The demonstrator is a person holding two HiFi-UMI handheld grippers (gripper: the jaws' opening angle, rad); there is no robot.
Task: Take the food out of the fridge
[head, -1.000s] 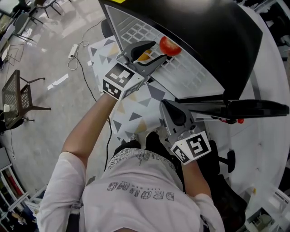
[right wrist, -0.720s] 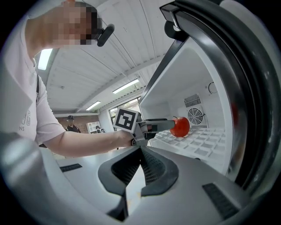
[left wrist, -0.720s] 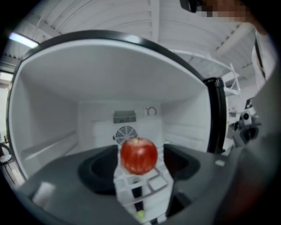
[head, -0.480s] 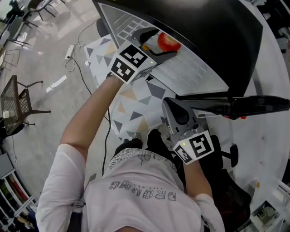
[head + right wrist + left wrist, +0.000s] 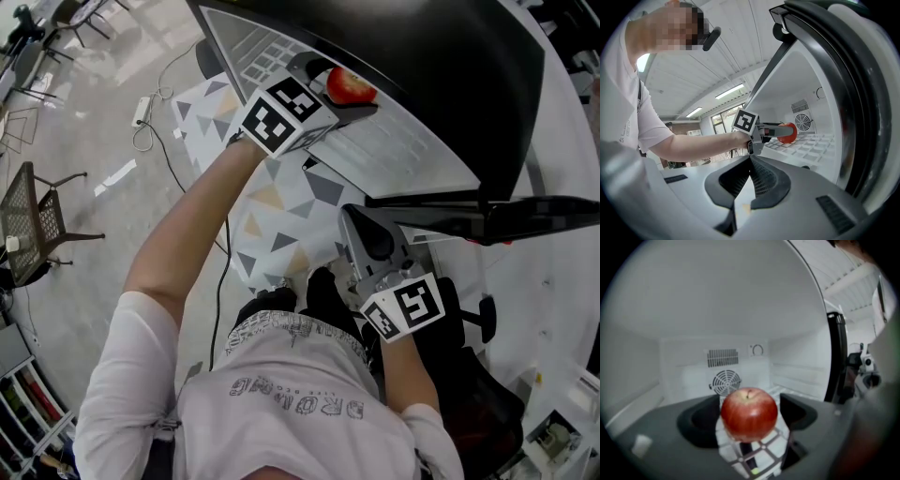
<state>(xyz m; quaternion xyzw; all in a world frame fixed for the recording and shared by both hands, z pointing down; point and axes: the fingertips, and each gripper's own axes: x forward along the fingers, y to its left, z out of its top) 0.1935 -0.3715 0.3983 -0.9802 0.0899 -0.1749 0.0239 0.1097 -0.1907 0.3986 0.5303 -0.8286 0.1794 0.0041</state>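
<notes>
step: grasp apple (image 5: 749, 413) | left gripper (image 5: 332, 86): jaws have just been opening, now wide, apple centred between | do: close gently, evenly | right gripper (image 5: 750, 158): jaws together, empty

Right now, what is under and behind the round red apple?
The round red apple rests on a white grid shelf; a round fan grille shows on the back wall behind it. The apple hides its contact spot and the grille's lower edge.
</notes>
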